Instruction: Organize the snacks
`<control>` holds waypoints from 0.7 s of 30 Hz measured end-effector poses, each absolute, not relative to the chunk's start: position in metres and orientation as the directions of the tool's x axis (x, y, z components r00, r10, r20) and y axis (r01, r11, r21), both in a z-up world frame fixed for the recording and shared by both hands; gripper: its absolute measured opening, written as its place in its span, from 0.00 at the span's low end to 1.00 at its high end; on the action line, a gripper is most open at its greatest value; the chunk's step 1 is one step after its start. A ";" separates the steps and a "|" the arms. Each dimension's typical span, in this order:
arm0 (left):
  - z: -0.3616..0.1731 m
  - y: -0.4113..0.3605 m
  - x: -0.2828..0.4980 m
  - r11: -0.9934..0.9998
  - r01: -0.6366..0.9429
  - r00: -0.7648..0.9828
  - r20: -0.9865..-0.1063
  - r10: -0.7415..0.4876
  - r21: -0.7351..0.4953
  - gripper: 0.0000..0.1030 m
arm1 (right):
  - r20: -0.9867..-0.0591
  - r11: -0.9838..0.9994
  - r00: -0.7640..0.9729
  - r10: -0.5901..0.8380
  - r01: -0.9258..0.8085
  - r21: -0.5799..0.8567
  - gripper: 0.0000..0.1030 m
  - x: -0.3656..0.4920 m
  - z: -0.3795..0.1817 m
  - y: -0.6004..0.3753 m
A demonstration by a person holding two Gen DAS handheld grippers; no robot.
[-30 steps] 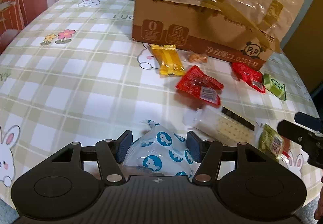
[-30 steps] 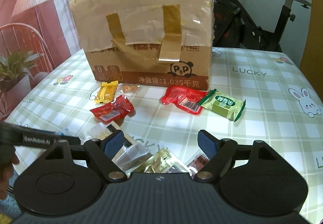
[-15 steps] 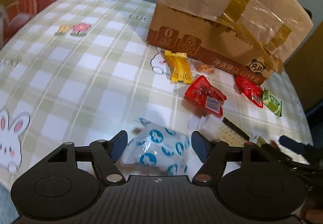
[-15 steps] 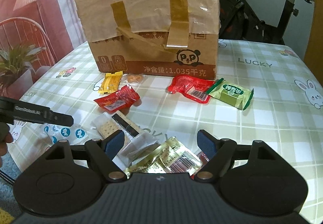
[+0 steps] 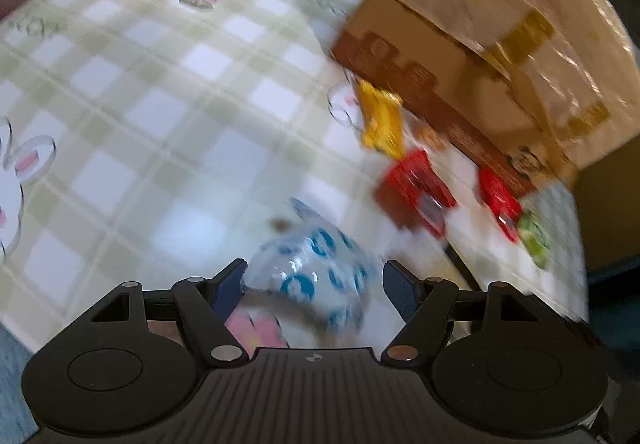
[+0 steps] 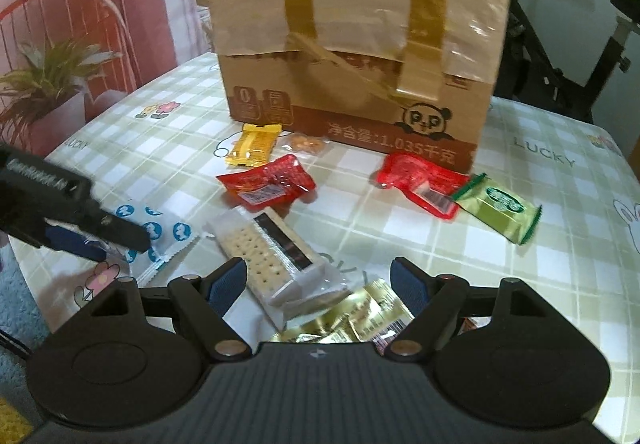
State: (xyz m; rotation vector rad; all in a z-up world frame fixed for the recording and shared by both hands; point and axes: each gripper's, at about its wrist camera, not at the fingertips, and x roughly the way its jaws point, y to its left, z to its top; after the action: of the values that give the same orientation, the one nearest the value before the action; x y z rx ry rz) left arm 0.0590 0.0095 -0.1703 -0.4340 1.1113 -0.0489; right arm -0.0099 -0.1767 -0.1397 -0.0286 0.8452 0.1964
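Since every snack lies loose on the table [image 6: 540, 276] before the cardboard box [image 6: 356, 44], sorting has barely begun. Left gripper [image 5: 314, 280] straddles the blue-spotted packet [image 5: 316, 268], fingers spread; right gripper [image 6: 318, 278] hangs open over the cracker pack [image 6: 272, 256] at the near edge.

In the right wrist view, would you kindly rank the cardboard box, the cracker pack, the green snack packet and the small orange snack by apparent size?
1. cardboard box
2. cracker pack, partly because it lies nearest the camera
3. green snack packet
4. small orange snack
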 end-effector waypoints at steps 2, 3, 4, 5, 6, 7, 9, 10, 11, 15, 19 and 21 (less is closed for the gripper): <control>-0.172 0.008 0.067 0.931 -0.159 0.471 -0.854 -0.220 -0.327 0.73 | -0.747 0.980 0.645 0.163 -0.191 0.048 0.78 -0.009 -0.140 -0.174; -0.172 0.007 0.073 0.937 -0.149 0.475 -0.854 -0.212 -0.316 0.73 | -0.748 0.980 0.644 0.163 -0.194 0.047 0.78 -0.008 -0.141 -0.174; -0.172 0.006 0.078 0.942 -0.135 0.478 -0.853 -0.209 -0.306 0.73 | -0.749 0.980 0.643 0.163 -0.195 0.046 0.78 -0.008 -0.141 -0.173; -0.173 0.004 0.084 0.948 -0.118 0.481 -0.852 -0.206 -0.296 0.73 | -0.750 0.980 0.641 0.164 -0.195 0.047 0.78 -0.007 -0.141 -0.173; -0.173 0.001 0.088 0.953 -0.100 0.485 -0.850 -0.205 -0.287 0.73 | -0.751 0.980 0.639 0.165 -0.194 0.050 0.78 -0.006 -0.142 -0.173; -0.174 -0.001 0.091 0.958 -0.080 0.491 -0.847 -0.204 -0.277 0.73 | -0.753 0.980 0.637 0.166 -0.192 0.053 0.78 -0.005 -0.142 -0.174; -0.175 -0.004 0.096 0.961 -0.058 0.500 -0.841 -0.207 -0.271 0.73 | -0.758 0.981 0.630 0.168 -0.184 0.065 0.78 -0.003 -0.145 -0.176; -0.175 -0.003 0.097 0.958 -0.064 0.500 -0.840 -0.213 -0.280 0.73 | -0.760 0.981 0.628 0.170 -0.182 0.069 0.78 -0.002 -0.146 -0.176; -0.173 0.000 0.096 0.951 -0.081 0.496 -0.840 -0.221 -0.298 0.73 | -0.760 0.981 0.627 0.170 -0.182 0.069 0.78 0.000 -0.147 -0.176; -0.155 0.014 0.077 0.943 -0.105 0.505 -0.834 -0.223 -0.316 0.74 | -0.765 0.972 0.625 0.152 -0.237 0.000 0.78 0.005 -0.152 -0.165; -0.139 0.020 0.055 0.950 -0.109 0.513 -0.835 -0.199 -0.294 0.74 | -0.771 0.952 0.613 0.175 -0.304 -0.025 0.78 0.008 -0.156 -0.155; -0.141 0.020 0.049 0.945 -0.107 0.488 -0.845 -0.221 -0.309 0.74 | -0.773 0.947 0.610 0.172 -0.317 -0.039 0.78 0.011 -0.159 -0.151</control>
State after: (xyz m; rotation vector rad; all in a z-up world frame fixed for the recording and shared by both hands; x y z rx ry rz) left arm 0.0492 0.0202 -0.1406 -0.3420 1.0646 -0.0707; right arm 0.0111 -0.1514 -0.1594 -0.1791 0.8706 0.2845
